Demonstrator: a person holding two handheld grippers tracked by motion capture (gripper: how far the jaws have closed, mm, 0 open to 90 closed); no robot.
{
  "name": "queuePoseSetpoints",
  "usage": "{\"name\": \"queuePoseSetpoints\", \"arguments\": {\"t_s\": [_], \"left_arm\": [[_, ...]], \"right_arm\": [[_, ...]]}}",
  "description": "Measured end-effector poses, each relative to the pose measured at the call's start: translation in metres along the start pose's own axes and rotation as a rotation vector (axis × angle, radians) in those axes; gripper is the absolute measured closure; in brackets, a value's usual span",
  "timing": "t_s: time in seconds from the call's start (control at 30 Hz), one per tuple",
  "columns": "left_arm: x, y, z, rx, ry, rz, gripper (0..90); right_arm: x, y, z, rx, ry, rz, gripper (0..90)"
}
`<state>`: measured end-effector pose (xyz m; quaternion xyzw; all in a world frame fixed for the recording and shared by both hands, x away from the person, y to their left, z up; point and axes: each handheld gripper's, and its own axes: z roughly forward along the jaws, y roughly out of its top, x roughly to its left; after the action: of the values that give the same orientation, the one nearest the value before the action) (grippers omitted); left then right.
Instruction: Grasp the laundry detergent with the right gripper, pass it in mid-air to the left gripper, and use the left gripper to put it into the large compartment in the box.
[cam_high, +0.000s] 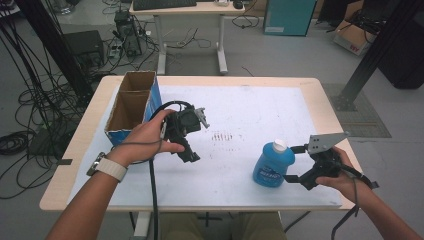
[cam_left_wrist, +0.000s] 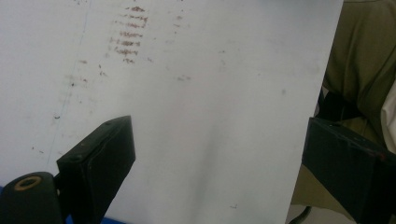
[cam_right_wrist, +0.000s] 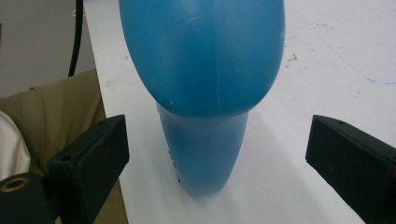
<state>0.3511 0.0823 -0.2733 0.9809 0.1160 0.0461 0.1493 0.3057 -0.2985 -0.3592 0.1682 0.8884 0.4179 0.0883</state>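
A blue bottle (cam_high: 272, 165) with a white cap stands upright at the front right of the white mat (cam_high: 250, 110). My right gripper (cam_high: 291, 164) is level with it from the right. In the right gripper view the bottle (cam_right_wrist: 205, 93) stands between the wide-apart jaws of the right gripper (cam_right_wrist: 217, 123), with a gap on each side. My left gripper (cam_high: 187, 150) is held above the mat's left half, beside the box. In the left gripper view the left gripper (cam_left_wrist: 219, 126) is open over bare mat with nothing between its jaws.
A cardboard box (cam_high: 132, 107) with blue sides stands open at the table's left edge. Brown smudges (cam_high: 222, 136) mark the mat's middle. The table's front edge is close to the bottle. Cables (cam_high: 30, 125) and a desk (cam_high: 190, 30) lie beyond the table.
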Motion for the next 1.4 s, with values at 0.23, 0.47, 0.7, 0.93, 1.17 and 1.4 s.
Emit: {"name": "queuePoseSetpoints", "arguments": {"t_s": [0.23,0.47,0.7,0.93,1.17,1.4], "left_arm": [[-0.0001,0.0001,-0.0003,0.003,0.001,0.003,9.9],[-0.0002,-0.0003,-0.0004,0.006,-0.001,-0.001,9.9],[0.0000,-0.0004,-0.0004,0.005,-0.002,-0.001,9.9],[0.0003,-0.0005,-0.0005,0.003,-0.001,0.000,9.9],[0.0000,-0.0006,-0.0003,0.001,-0.001,-0.001,9.9],[0.0001,-0.0003,-0.0006,0.003,-0.001,0.001,9.9]], "right_arm": [[0.0000,-0.0009,0.0004,-0.002,-0.001,0.001,6.0],[0.0001,-0.0008,0.0004,-0.002,0.000,0.001,6.0],[0.0000,-0.0006,0.0000,-0.002,-0.001,0.000,6.0],[-0.0001,-0.0005,0.0003,-0.004,-0.001,0.000,6.0],[-0.0001,-0.0008,0.0006,-0.005,-0.001,0.000,6.0],[0.0001,-0.0011,0.0002,-0.007,-0.003,0.004,6.0]]}}
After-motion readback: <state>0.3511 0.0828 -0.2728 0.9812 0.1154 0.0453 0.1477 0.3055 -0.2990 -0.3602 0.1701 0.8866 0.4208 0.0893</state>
